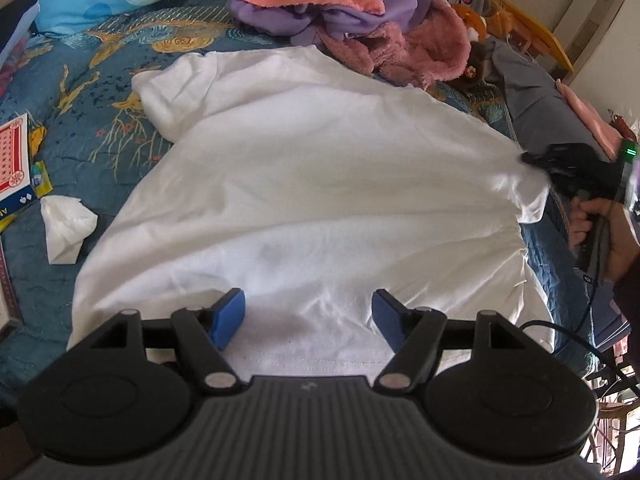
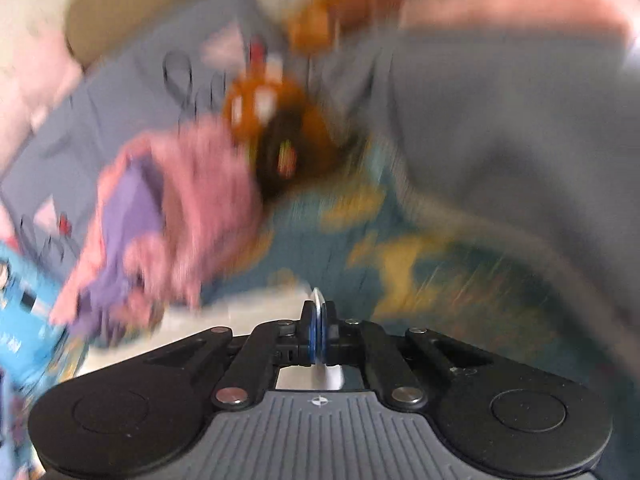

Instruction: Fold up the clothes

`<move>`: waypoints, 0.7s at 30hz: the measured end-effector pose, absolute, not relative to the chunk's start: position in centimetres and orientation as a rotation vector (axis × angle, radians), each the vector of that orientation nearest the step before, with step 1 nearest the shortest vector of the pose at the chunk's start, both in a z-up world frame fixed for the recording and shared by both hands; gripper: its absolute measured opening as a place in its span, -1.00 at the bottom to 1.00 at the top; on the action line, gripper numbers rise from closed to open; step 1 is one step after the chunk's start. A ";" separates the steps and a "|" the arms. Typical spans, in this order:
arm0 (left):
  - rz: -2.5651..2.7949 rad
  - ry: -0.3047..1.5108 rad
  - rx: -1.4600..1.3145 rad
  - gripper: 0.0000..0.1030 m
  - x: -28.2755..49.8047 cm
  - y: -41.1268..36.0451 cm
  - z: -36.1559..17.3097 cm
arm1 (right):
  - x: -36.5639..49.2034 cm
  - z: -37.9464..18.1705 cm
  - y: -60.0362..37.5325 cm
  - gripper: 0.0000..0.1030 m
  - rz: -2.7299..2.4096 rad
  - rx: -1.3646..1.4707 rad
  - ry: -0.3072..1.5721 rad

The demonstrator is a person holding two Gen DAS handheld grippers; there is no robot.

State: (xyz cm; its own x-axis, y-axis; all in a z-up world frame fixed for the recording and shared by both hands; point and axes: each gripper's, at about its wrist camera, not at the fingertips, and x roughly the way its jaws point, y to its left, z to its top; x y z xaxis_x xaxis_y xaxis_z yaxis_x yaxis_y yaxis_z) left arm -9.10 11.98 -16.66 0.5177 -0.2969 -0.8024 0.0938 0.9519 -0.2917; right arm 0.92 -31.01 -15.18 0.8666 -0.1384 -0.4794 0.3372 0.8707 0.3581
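White cotton fills your left view: the T-shirt (image 1: 304, 184) lies spread across the blue patterned bedspread (image 1: 100, 80), hem toward the bed's near edge, collar end toward the far edge where the pink and purple pile of clothes (image 1: 360, 20) sits. Your left gripper (image 1: 308, 318) hangs over the hem with its jaws spread wide, blue pads either side of a small wrinkle, nothing pinched. Whether the pads touch the cloth, you can't quite tell from here.

Over at the bed's right edge, your right gripper (image 1: 536, 159) is pressed together on the shirt's right side, bunching the fabric into a little peak. The right wrist view is badly blurred, but a sliver of white does show between the closed pads (image 2: 311, 334).

So the shirt's long axis runs straight away from your left gripper, and the hem is directly beneath it. That's the nearer hand for the bottom edge. Next, I'd judge, you need a bite on the hem there to match the right's hold.
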 end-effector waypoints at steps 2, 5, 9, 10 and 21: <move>-0.240 1.001 -0.226 0.44 -9.1 12.1 -16.7 | -0.8 -14.0 -29.9 -0.95 -0.316 0.327 0.391; -0.244 1.003 -0.228 0.44 -9.0 12.0 -16.8 | 0.6 -15.9 -30.0 -0.92 -0.314 0.275 0.590; -0.240 1.001 -0.223 0.44 -9.2 12.0 -16.7 | 0.6 -17.2 -31.7 -0.84 -0.332 0.371 0.672; -0.237 0.999 -0.223 0.44 -9.2 12.0 -16.7 | 0.3 -16.8 -31.8 -0.80 -0.353 0.378 0.641; -0.258 0.930 -0.163 0.68 -7.4 12.8 -14.6 | 4.5 -13.8 -27.8 -0.55 -0.100 0.083 0.590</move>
